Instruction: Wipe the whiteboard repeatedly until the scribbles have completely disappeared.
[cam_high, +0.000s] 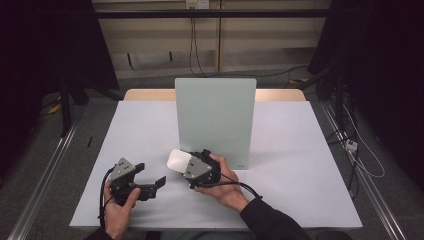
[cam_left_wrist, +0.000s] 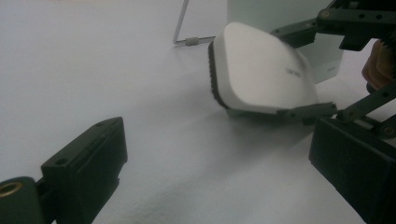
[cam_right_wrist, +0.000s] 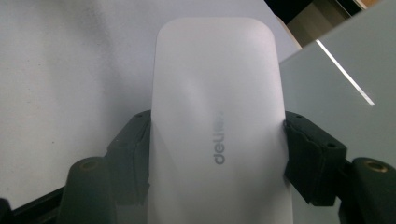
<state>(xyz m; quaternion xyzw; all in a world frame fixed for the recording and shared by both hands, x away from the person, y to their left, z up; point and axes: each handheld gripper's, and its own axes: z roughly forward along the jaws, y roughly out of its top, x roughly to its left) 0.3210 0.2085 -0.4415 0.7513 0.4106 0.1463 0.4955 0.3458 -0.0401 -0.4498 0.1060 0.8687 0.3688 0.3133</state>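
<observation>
From the high view, the right gripper (cam_high: 192, 167) holds a white rounded plastic eraser block (cam_high: 177, 160) low over the white table (cam_high: 300, 165), just in front of the upright pale green glass board (cam_high: 215, 117); the left gripper (cam_high: 145, 182) waits nearby, fingers apart. The left gripper view shows the block's dark felt edge (cam_left_wrist: 212, 70) facing away from the board. The right gripper view shows both fingers (cam_right_wrist: 128, 154) clamped on its sides. Judging by this, the pick-up is done; next comes turning felt toward board.

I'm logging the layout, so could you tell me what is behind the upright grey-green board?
Behind the board I can see the table's bare wooden far edge on either side. A thin metal stand props it; whatever lies directly behind is covered.
</observation>
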